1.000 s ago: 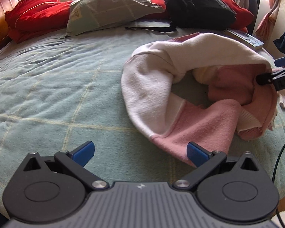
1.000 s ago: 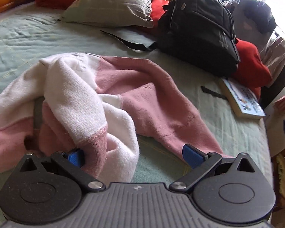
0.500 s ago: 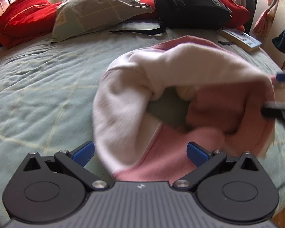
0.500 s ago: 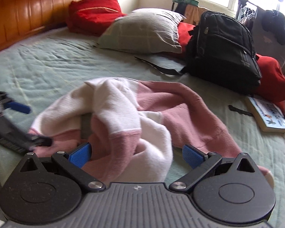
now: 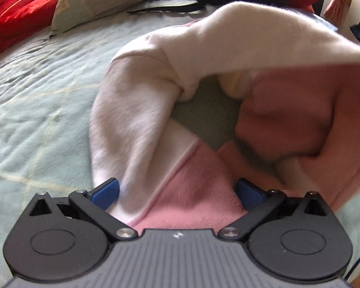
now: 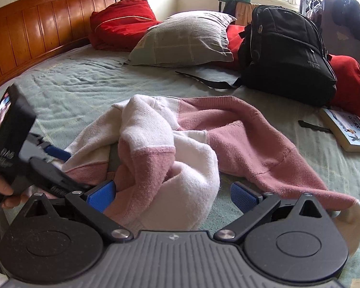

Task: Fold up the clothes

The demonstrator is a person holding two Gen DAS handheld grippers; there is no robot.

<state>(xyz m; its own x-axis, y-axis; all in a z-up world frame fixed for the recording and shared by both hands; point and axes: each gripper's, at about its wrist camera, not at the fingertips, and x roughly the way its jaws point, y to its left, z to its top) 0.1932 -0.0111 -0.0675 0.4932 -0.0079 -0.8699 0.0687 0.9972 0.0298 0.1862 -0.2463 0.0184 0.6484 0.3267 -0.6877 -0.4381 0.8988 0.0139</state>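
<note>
Garment: a pink and white fleece sweater [image 6: 194,141] lies bunched in a heap on the pale green bedspread [image 6: 84,84], near the middle of the bed.
Left gripper: the left gripper [image 5: 177,192] is spread wide, blue pads [image 5: 105,193] apart, with a pink and white fold of the sweater [image 5: 180,199] lying in the gap; the jaws are not closed on it.
Left gripper from the other side: seen from the right wrist it [image 6: 57,168] sits at the sweater's left edge, with the tips of a person's fingers [image 6: 4,189] on its body.
Right gripper: the right gripper [image 6: 172,193] is also wide open, a pink and white roll of cloth bulging up between its blue pads [image 6: 100,195].
Shape of the heap: from the left wrist, the cloth rings a bare patch of bedspread.
Head of the bed: wooden headboard [image 6: 31,31], red pillow [image 6: 124,21], grey checked pillow [image 6: 182,40].
To the right: a black backpack [image 6: 285,52] stands on the bed, with a book [image 6: 348,129] lying flat just beside it.
</note>
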